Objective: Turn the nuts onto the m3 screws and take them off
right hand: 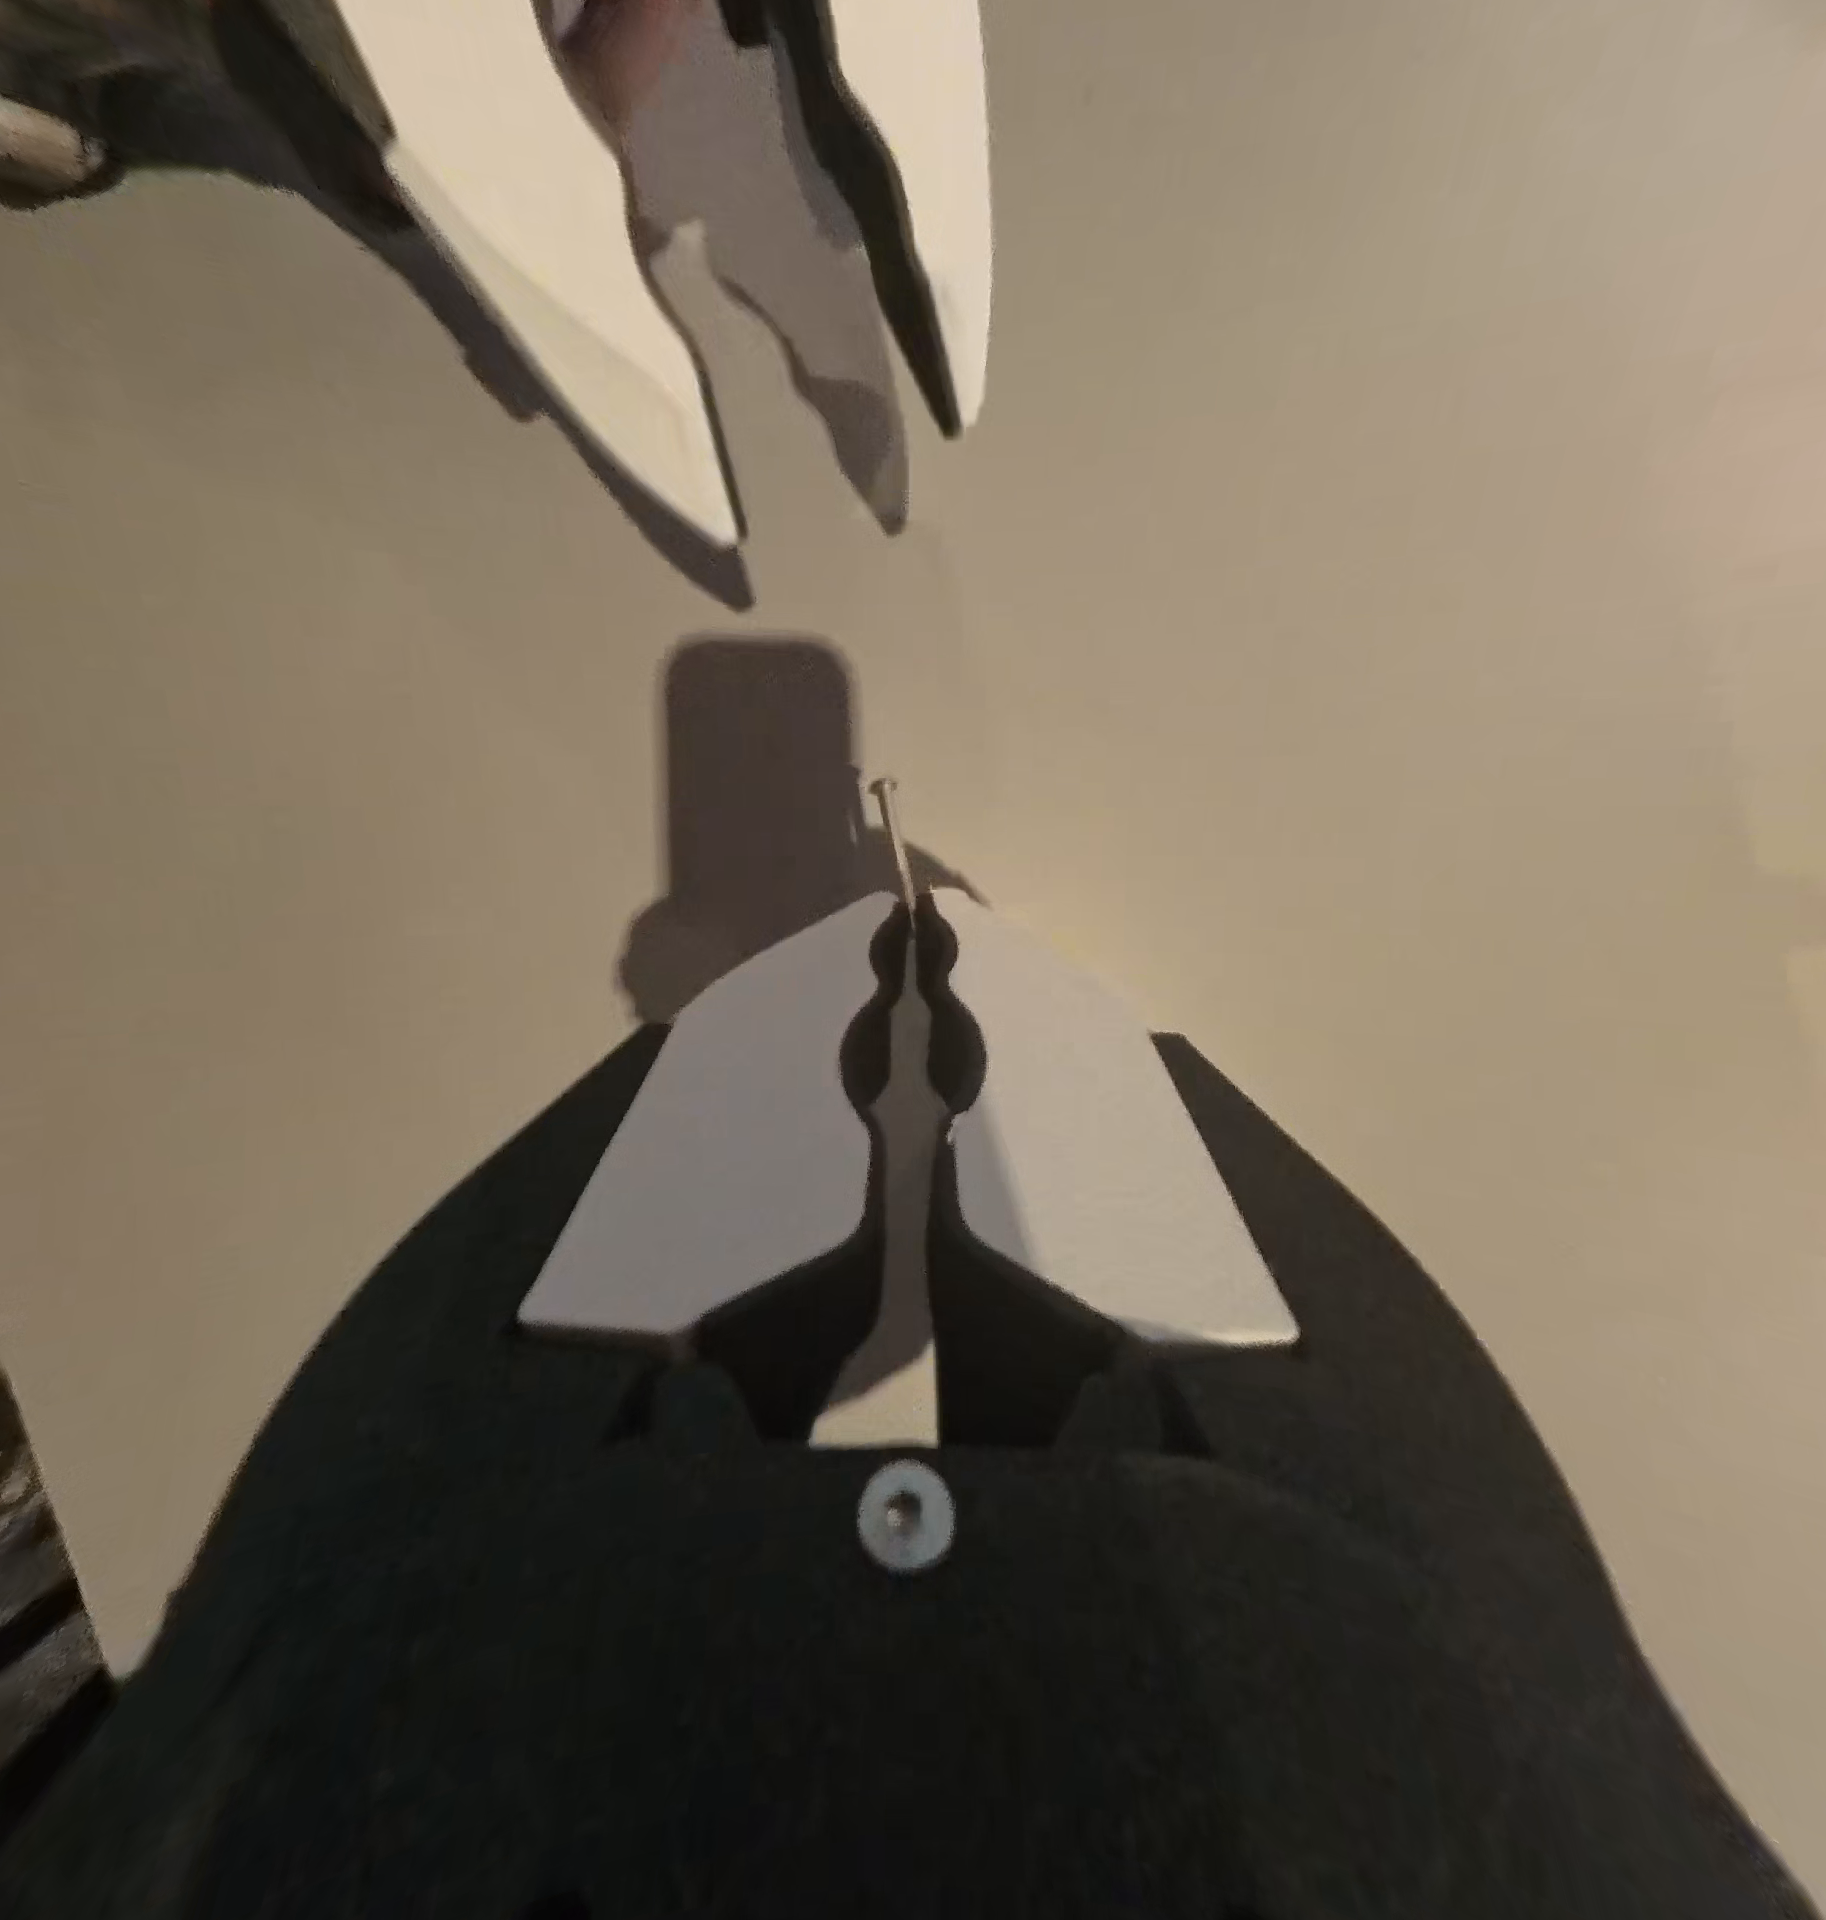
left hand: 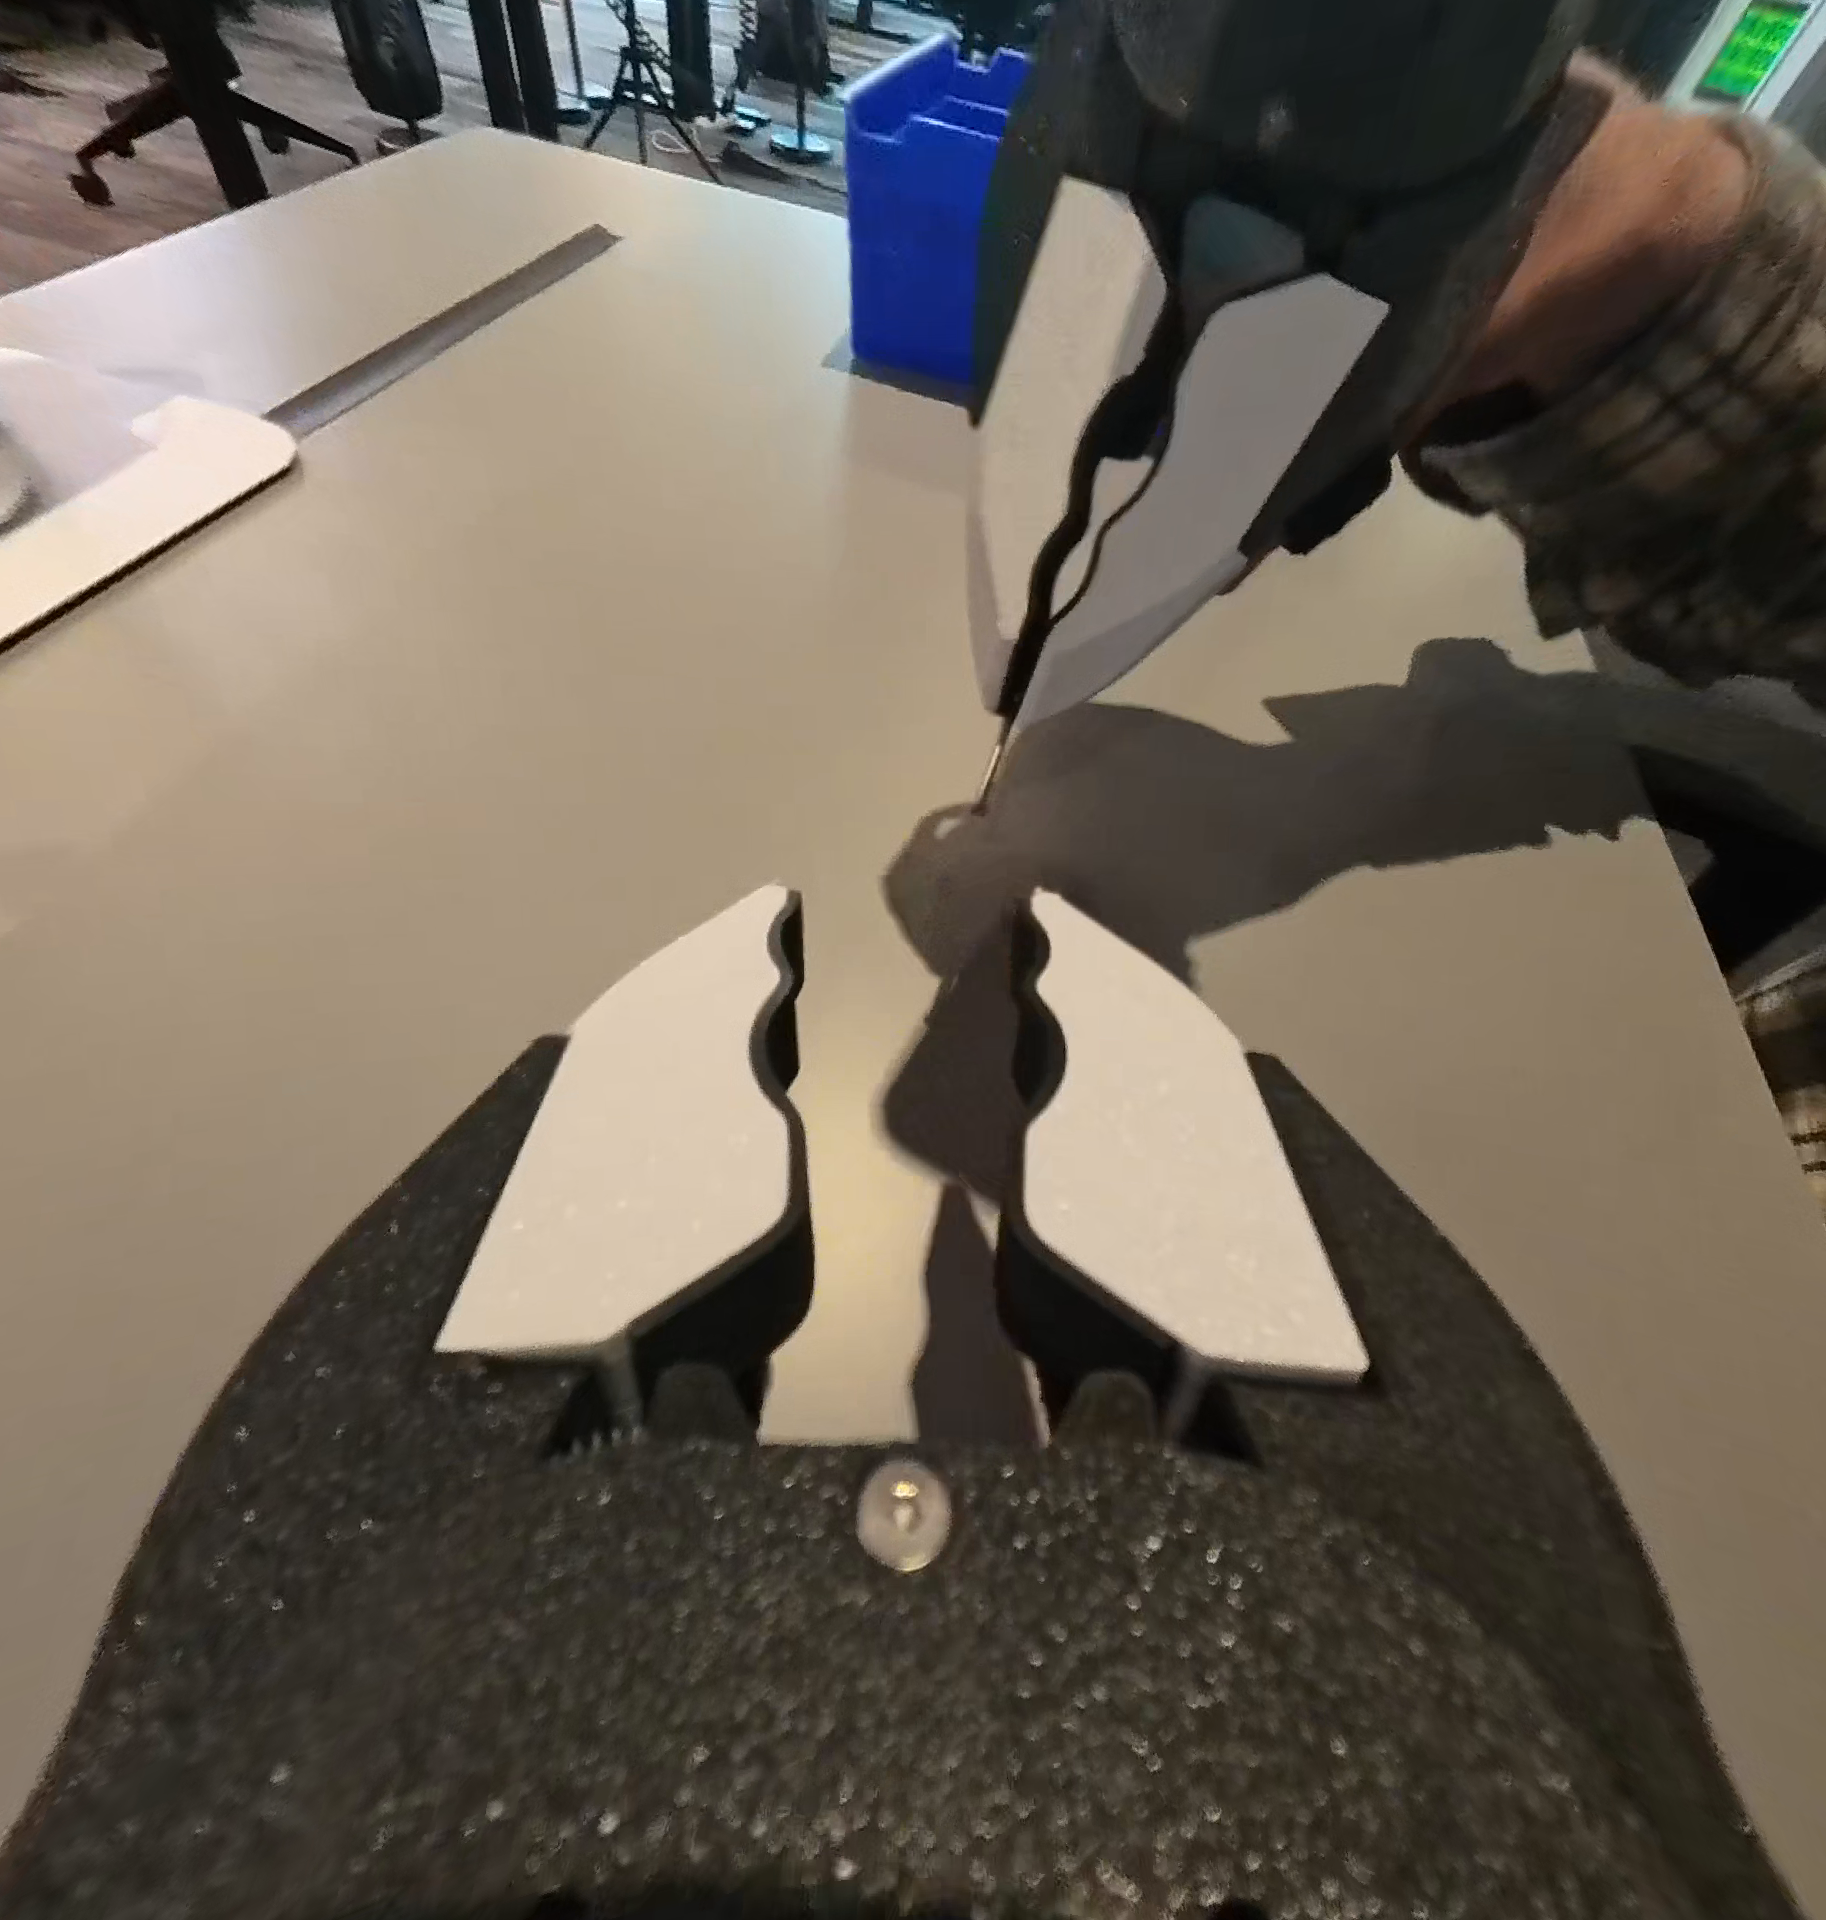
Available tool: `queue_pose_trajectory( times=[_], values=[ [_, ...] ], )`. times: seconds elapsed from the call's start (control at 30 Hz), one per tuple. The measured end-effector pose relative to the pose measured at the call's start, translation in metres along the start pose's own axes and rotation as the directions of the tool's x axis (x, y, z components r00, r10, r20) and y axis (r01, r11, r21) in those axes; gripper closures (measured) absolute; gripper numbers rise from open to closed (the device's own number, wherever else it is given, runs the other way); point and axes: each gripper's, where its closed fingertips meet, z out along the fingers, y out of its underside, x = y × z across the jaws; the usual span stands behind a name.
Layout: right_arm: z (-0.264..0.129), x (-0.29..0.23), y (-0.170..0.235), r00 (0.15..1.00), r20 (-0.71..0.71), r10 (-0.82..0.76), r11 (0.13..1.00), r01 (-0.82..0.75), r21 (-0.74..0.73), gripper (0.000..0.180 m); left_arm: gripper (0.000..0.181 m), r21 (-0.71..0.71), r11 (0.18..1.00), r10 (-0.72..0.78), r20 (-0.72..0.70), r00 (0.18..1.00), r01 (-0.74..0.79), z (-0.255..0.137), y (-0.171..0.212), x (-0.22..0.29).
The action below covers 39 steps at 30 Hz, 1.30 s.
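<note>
item: thin silver m3 screw (right hand: 896, 842), slender metal shank with a small flat head. location: pinched by its lower end at the very tips of the right gripper (right hand: 914, 909), shank standing out beyond the fingertips, head outermost, pointing toward the table below and the other tool. in the left wrist view the same screw (left hand: 992, 764) pokes from the tips as a short dark sliver above its own shadow. no nut shows on the shank in either view; the screw is too small and blurred to be certain.

item: nuts. none found in either view; whereabouts cannot be told.

item: right gripper, white two-finger tool with black inner edges. condition: jaws pressed nearly together on the screw, only their wavy inner cut-outs left as gaps.

item: left gripper (left hand: 904, 914), matching white fingers on a black grainy body. condition: jaws spread apart, nothing between them, only bare table showing through the gap. it faces the screw, near but apart.

item: smooth beige table (left hand: 473, 675). carries a blue plastic bin (left hand: 919, 218) at its far edge, a long metal strip (left hand: 452, 327) and a white flat board (left hand: 119, 520) to the far left.

progress, by judgement: early stage. screw secured; fetching a nut, threading it on and taking it off all appear left to do.
</note>
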Motion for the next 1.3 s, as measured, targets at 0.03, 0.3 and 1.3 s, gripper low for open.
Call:
queue_pose_trajectory(
  times=[0.03,0.3,1.3],
  values=[
    [-0.001,-0.001,-0.001,1.0,0.006,-0.012,1.0,0.013,-0.015,0.179,0.143,-0.007,1.0,0.008,-0.004,1.0,-0.008,0.004,0.0,0.003],
    [-0.004,-0.007,-0.01,0.995,0.035,-0.092,0.989,0.095,-0.115,0.179,0.151,-0.042,0.999,0.03,-0.023,0.999,-0.031,0.021,-0.003,0.016],
    [-0.003,-0.013,-0.026,0.983,0.063,-0.17,0.968,0.179,-0.178,0.179,0.176,-0.117,0.992,0.039,-0.051,0.998,-0.045,0.033,0.007,0.026]
  ],
)
